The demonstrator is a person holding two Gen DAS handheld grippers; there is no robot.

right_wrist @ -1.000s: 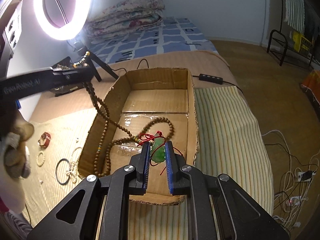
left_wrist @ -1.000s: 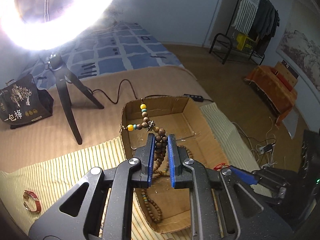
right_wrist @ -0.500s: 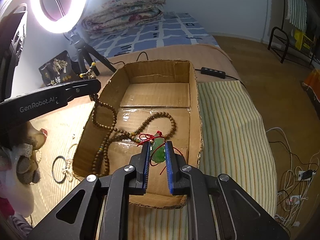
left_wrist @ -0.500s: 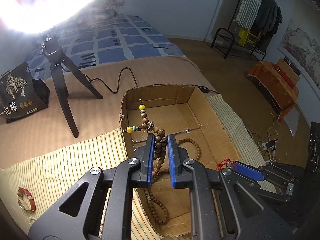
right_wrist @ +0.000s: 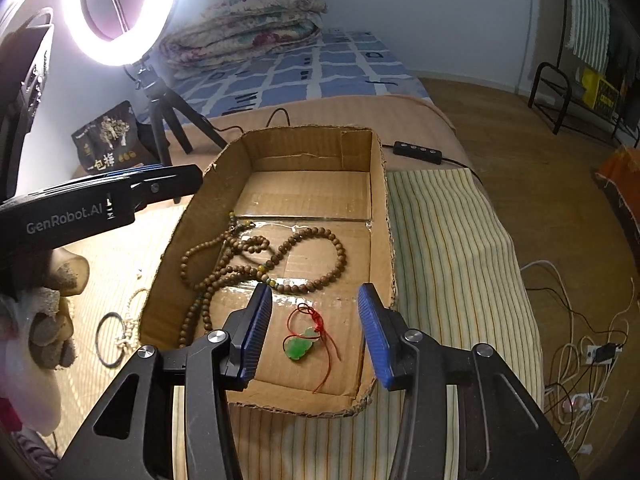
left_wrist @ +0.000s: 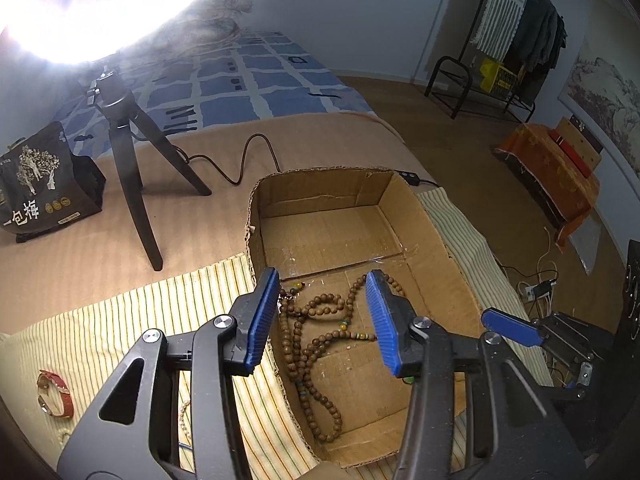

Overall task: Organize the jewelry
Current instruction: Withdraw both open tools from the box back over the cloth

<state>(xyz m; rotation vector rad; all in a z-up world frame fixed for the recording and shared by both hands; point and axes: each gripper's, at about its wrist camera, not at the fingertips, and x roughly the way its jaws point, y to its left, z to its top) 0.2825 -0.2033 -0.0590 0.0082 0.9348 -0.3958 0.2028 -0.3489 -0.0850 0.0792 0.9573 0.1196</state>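
Observation:
An open cardboard box [left_wrist: 452,276] [right_wrist: 378,184] sits on a striped cloth. A long wooden bead necklace [left_wrist: 316,344] [right_wrist: 256,260] lies coiled on the box floor. A green jade pendant on a red cord [right_wrist: 300,344] lies on the floor near the box's front. My left gripper [left_wrist: 322,316] is open and empty above the beads; it also shows at the left of the right wrist view [right_wrist: 160,184]. My right gripper [right_wrist: 314,332] is open and empty above the pendant; its tip shows in the left wrist view [left_wrist: 508,326].
On the cloth left of the box lie a red leather strap [left_wrist: 56,394], a pale bead bracelet [right_wrist: 130,320] and a dark ring [right_wrist: 114,338]. A ring light on a tripod [left_wrist: 128,152], a black bag [left_wrist: 36,192] and a cable with controller [right_wrist: 418,152] stand behind the box.
Both grippers opened. The left one let the wooden bead necklace fall into the box; the right one let the jade pendant drop onto the box floor.

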